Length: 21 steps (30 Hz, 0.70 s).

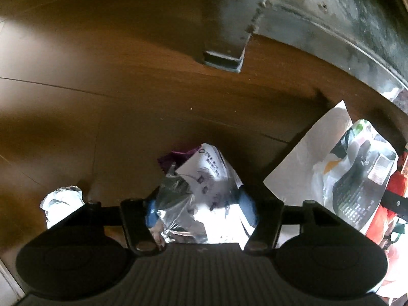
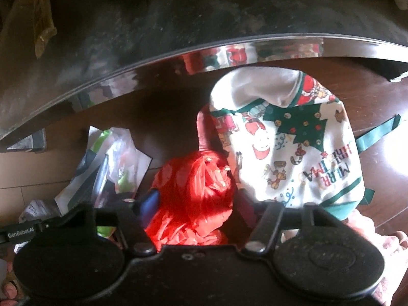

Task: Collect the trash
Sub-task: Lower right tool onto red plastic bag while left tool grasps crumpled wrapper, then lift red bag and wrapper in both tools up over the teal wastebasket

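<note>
In the left wrist view my left gripper [image 1: 199, 206] points down at the wooden floor, its blue pads [image 1: 150, 211] pressed against a crumpled silver-and-white wrapper [image 1: 204, 178] with a purple corner. In the right wrist view my right gripper [image 2: 196, 204] also points down, with a crumpled red plastic bag [image 2: 193, 186] filling the space between its fingers. The left blue pad [image 2: 150, 201] touches the bag, while the right pad is mostly hidden behind it. A white Christmas-print bag [image 2: 293, 140] lies just right of the red one.
A foil ball [image 1: 62, 201] lies on the floor to the left. White and clear packaging [image 1: 357, 178] [image 2: 109, 160] sits between the two grippers. A dark furniture leg [image 1: 224, 58] and a chrome-edged dark base [image 2: 178, 53] stand beyond. Toes [image 2: 10, 290] show at the bottom left.
</note>
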Available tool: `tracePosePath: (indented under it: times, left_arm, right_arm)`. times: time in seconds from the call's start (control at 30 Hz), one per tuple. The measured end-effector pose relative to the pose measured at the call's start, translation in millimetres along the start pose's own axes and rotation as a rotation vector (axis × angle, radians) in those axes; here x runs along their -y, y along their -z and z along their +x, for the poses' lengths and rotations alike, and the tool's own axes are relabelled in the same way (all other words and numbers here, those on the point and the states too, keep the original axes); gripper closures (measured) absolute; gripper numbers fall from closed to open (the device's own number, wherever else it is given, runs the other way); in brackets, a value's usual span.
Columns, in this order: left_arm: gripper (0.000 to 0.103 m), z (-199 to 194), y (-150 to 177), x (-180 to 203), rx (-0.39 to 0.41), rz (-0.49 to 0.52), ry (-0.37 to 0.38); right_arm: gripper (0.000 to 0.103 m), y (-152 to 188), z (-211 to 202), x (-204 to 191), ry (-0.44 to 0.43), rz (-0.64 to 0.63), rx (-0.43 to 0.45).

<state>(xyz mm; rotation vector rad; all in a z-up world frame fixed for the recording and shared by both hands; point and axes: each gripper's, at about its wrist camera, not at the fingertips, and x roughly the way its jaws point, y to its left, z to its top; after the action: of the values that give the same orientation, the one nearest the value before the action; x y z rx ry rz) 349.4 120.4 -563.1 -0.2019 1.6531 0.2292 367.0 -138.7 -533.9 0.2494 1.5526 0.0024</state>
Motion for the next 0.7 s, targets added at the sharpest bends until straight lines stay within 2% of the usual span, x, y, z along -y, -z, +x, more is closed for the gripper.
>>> tracePosePath:
  times: [0.03, 0.2, 0.27, 0.5, 0.7]
  left_arm:
    - [0.050, -1.9, -1.4, -0.2, 0.002, -0.004, 0.002]
    - [0.070, -14.4, -5.1, -3.0, 0.008, -0.014, 0.020]
    - [0.078, -22.8, -5.2, -0.6, 0.002, -0.007, 0.008]
    - [0.082, -57.9, 2.1, 15.3, 0.019, 0.011, 0.004]
    - [0.082, -100.7, 23.3, 30.0, 0.081, 0.031, -0.053]
  right_arm:
    - [0.047, 0.3, 3.5, -5.0, 0.004, 0.000, 0.002]
    - [0.066, 7.2, 2.5, -10.7, 0.028, -0.020, 0.019]
    - [0.068, 13.7, -3.9, -9.8, 0.035, -0.038, 0.032]
    - [0.072, 41.6, -40.1, -8.4, 0.027, -0.077, 0.074]
    - [0.073, 60.0, -81.4, -2.8, -0.005, -0.107, 0.118]
